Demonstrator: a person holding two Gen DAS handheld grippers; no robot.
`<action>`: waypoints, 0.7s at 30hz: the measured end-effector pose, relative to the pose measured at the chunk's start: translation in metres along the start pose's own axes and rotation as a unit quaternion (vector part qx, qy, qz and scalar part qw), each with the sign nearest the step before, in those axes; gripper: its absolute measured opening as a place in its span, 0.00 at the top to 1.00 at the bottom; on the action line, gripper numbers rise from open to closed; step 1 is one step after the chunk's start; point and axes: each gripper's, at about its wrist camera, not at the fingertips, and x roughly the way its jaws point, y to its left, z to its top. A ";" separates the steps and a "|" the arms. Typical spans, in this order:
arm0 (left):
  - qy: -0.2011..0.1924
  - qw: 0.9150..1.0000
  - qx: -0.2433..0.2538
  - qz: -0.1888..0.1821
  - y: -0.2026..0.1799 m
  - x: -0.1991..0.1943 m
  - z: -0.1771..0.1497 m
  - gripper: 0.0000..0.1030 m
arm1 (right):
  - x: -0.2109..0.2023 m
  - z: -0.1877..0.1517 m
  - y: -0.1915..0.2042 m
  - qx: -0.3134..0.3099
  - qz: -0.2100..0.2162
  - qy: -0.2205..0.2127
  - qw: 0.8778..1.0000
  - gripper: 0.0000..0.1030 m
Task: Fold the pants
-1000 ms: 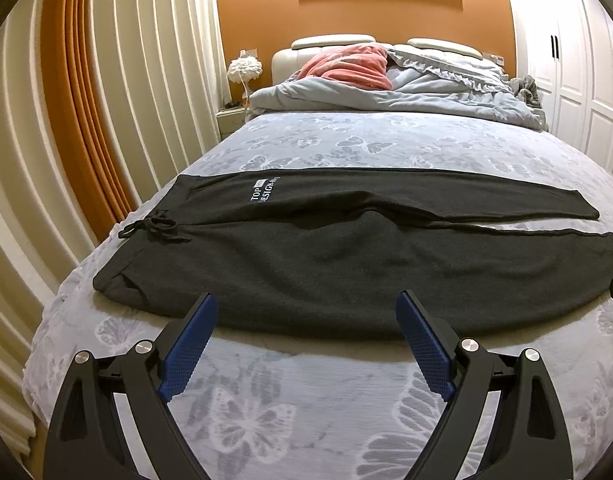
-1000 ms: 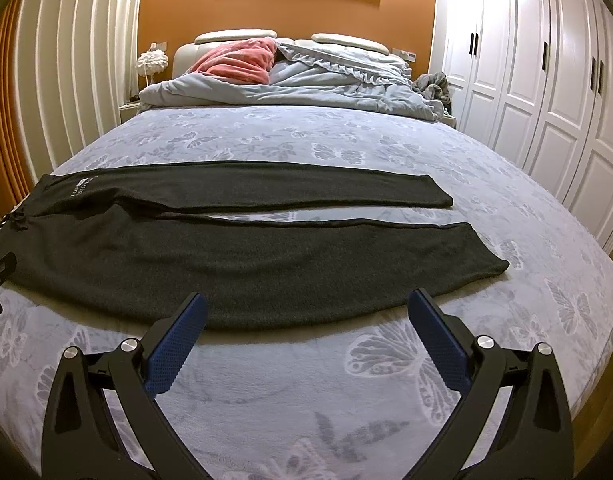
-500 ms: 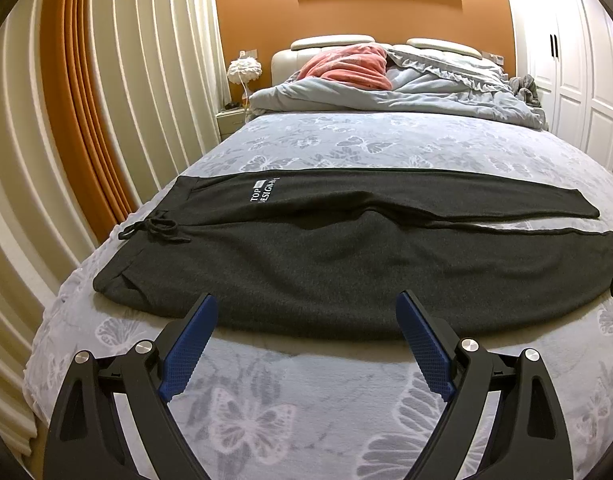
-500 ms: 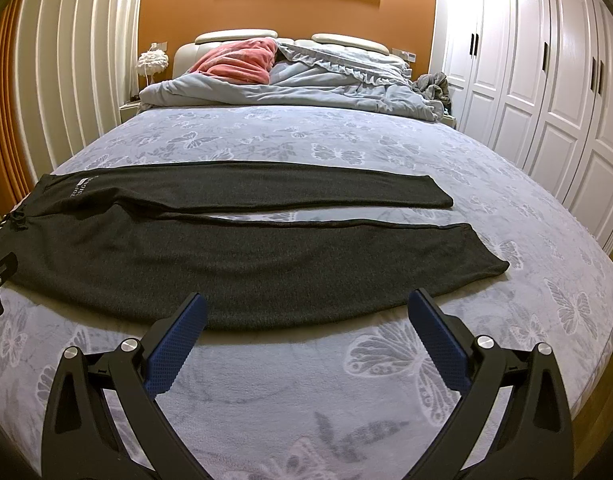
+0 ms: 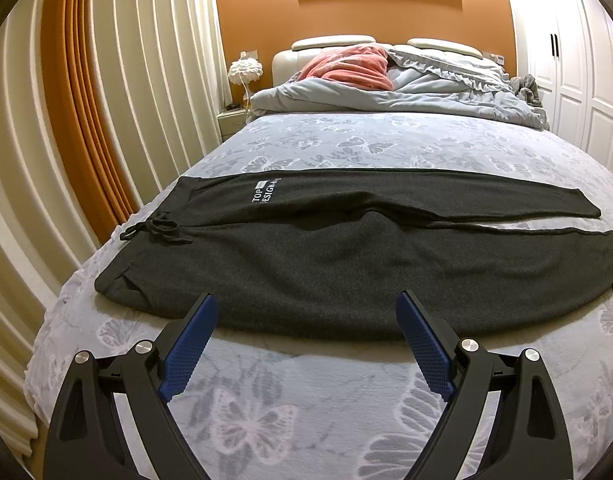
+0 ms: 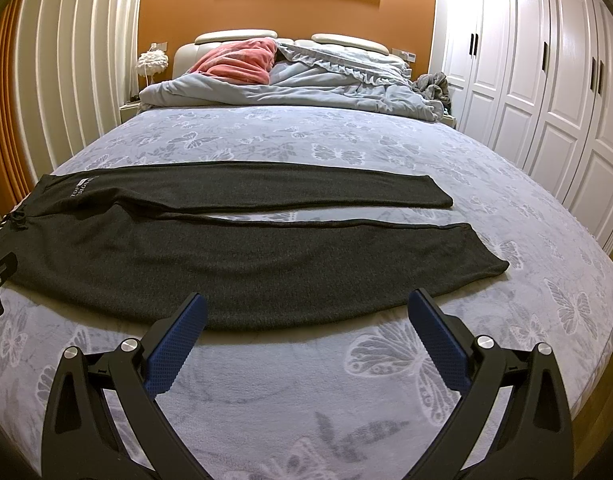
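Nothing moved since earlier. Your left tool (image 5: 306, 312) and right tool (image 6: 306, 310) gape wide, empty. Pants (image 6: 266, 252) flat at 12 o'clock; waistband cut off at 9. Bed (image 6: 346, 380) bare near you.

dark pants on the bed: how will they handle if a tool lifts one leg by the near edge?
Probably floppy: the pants lie flat, following the bedspread, so a lifted edge likely sags. The drawstring is loose and may trail. The knit looks matte, so likely grippy against the textured blue pads.
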 end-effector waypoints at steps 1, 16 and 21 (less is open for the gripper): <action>0.000 1.000 0.000 0.000 0.000 0.000 0.000 0.15 | 0.000 0.000 0.000 0.000 0.000 0.000 1.000 0.05; 0.000 1.000 0.001 0.000 0.000 0.000 0.000 0.15 | 0.000 0.000 0.000 0.000 0.001 0.000 1.000 0.05; 0.013 1.000 -0.007 -0.019 0.005 0.003 0.001 0.14 | 0.001 0.000 0.000 -0.002 0.002 0.003 1.000 0.05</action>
